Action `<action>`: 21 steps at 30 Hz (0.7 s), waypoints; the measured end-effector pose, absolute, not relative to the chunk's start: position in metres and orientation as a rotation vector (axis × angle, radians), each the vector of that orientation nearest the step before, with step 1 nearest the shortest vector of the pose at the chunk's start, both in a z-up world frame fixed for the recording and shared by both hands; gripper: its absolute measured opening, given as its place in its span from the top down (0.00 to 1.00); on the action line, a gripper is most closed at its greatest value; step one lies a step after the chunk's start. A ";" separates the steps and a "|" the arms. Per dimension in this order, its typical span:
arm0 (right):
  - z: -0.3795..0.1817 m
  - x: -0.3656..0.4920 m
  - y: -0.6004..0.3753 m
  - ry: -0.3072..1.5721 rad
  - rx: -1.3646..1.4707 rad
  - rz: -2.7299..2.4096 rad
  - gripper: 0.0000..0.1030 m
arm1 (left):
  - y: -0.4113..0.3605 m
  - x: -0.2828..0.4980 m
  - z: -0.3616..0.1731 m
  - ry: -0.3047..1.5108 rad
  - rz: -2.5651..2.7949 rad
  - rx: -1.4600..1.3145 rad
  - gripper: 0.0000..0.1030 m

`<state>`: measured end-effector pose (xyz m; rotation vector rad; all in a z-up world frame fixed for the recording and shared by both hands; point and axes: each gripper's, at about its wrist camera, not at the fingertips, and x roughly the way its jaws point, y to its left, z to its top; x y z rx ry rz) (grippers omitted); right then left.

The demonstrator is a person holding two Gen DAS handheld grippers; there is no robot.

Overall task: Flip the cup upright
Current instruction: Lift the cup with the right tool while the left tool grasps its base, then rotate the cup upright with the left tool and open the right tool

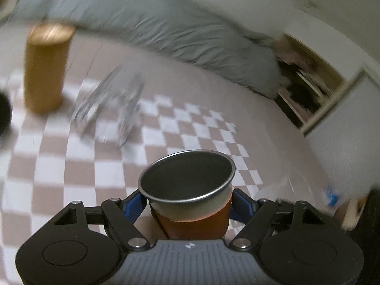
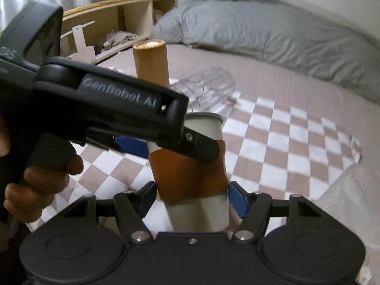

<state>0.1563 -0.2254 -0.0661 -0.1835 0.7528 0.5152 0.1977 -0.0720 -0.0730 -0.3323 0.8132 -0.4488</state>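
Observation:
A metal cup (image 1: 187, 178) with a brown sleeve stands mouth-up between the blue pads of my left gripper (image 1: 187, 201), which is shut on its upper part. In the right wrist view the same cup (image 2: 190, 173) is held between the blue pads of my right gripper (image 2: 192, 197), shut on its lower part. The left gripper (image 2: 190, 142) shows there, reaching in from the left and clamped across the cup near its rim, held by a hand. The cup is above a checkered cloth (image 2: 285, 142).
A tall tan cylinder (image 1: 45, 68) (image 2: 152, 59) stands on the bed behind. A clear plastic cup (image 1: 109, 104) (image 2: 206, 87) lies on its side near it. A grey duvet (image 2: 273, 33) lies at the back; a wooden shelf (image 2: 114, 21) at the far left.

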 end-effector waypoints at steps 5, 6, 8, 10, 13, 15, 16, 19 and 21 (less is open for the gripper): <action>-0.067 0.151 -0.234 0.748 -0.172 0.515 0.37 | -0.096 0.180 -0.065 0.740 -0.505 -0.155 0.26; -0.069 0.151 -0.236 0.753 -0.167 0.513 0.37 | -0.099 0.178 -0.065 0.737 -0.512 -0.139 0.26; -0.071 0.151 -0.238 0.766 -0.159 0.506 0.37 | -0.103 0.176 -0.066 0.742 -0.521 -0.120 0.26; -0.074 0.150 -0.241 0.767 -0.154 0.505 0.37 | -0.103 0.175 -0.068 0.743 -0.527 -0.122 0.26; -0.077 0.144 -0.246 0.745 -0.148 0.507 0.37 | -0.106 0.173 -0.069 0.742 -0.541 -0.120 0.26; -0.078 0.143 -0.250 0.735 -0.142 0.510 0.37 | -0.109 0.171 -0.069 0.738 -0.552 -0.111 0.26; -0.079 0.142 -0.251 0.732 -0.143 0.511 0.37 | -0.111 0.171 -0.070 0.736 -0.558 -0.105 0.26; -0.080 0.138 -0.255 0.723 -0.152 0.510 0.37 | -0.117 0.169 -0.070 0.729 -0.570 -0.088 0.26; -0.080 0.136 -0.258 0.720 -0.158 0.505 0.37 | -0.122 0.167 -0.070 0.719 -0.575 -0.073 0.26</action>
